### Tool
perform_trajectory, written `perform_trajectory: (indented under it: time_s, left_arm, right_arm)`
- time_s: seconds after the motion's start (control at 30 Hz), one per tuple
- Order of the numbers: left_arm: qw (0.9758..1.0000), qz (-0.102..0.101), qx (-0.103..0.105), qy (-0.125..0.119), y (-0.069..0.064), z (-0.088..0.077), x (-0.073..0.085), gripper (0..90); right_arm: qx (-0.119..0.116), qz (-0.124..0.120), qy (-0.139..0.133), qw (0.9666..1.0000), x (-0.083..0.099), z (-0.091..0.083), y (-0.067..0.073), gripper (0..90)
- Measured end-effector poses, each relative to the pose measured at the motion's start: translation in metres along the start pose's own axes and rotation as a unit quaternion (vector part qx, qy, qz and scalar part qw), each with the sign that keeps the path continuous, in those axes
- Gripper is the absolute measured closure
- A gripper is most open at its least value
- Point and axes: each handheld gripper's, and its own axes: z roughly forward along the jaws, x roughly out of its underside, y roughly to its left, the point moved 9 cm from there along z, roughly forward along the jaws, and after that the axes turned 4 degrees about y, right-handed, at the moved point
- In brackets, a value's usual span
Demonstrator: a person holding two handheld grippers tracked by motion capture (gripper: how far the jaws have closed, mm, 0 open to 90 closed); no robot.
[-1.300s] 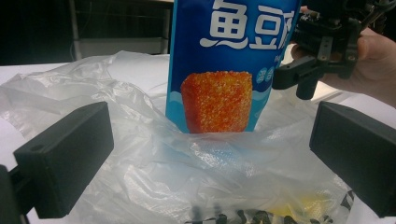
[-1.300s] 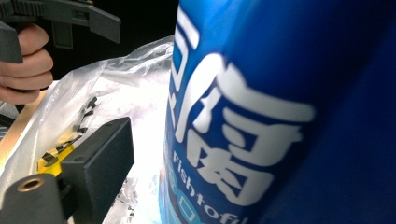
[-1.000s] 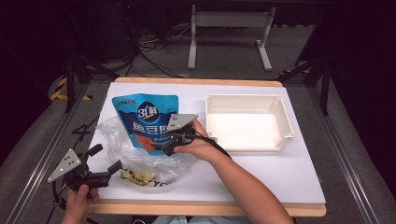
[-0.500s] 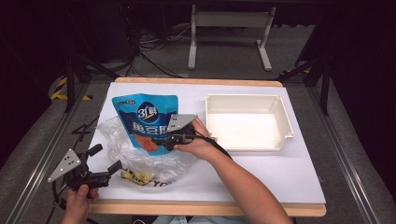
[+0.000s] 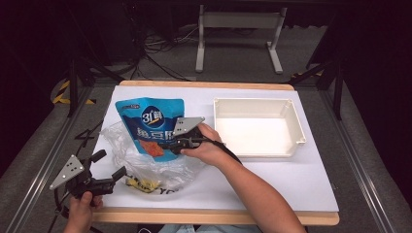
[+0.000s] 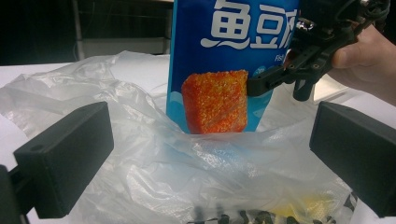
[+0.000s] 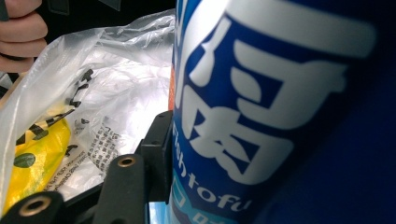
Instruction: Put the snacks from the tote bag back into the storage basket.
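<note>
Blue pouch (image 5: pixel 151 127) stands in the clear bag's (image 5: pixel 145 167) mouth, clamped at its edge by the right hand-held gripper (image 5: pixel 170 143), whose jaws have just closed; left hand-held gripper (image 5: pixel 109 167) gapes beside the bag; white tray (image 5: pixel 296 131) lies right of the pouch

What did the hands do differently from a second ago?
The right gripper has just been closing its jaws, and now they pinch the edge of the blue snack pouch. The pouch's lower end sits in the clear plastic bag, as before. The left gripper stayed open by the bag, and the white tray has not moved.
</note>
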Motion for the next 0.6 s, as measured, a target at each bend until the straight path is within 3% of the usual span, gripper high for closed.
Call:
perform_trajectory:
  time_s: [0.2, 0.6]
  left_arm:
    - [1.0, 0.0, -0.002, 0.0, 0.001, 0.0, 0.0, 0.4]
    - [1.0, -0.002, -0.001, -0.009, 0.001, -0.001, -0.001, 0.4]
  right_arm:
    - [0.002, -0.024, 0.024, 0.9994, -0.012, 0.001, 0.006, 53.5]
    - [-0.01, -0.026, 0.018, 0.9994, -0.042, -0.015, 0.009, 53.3]
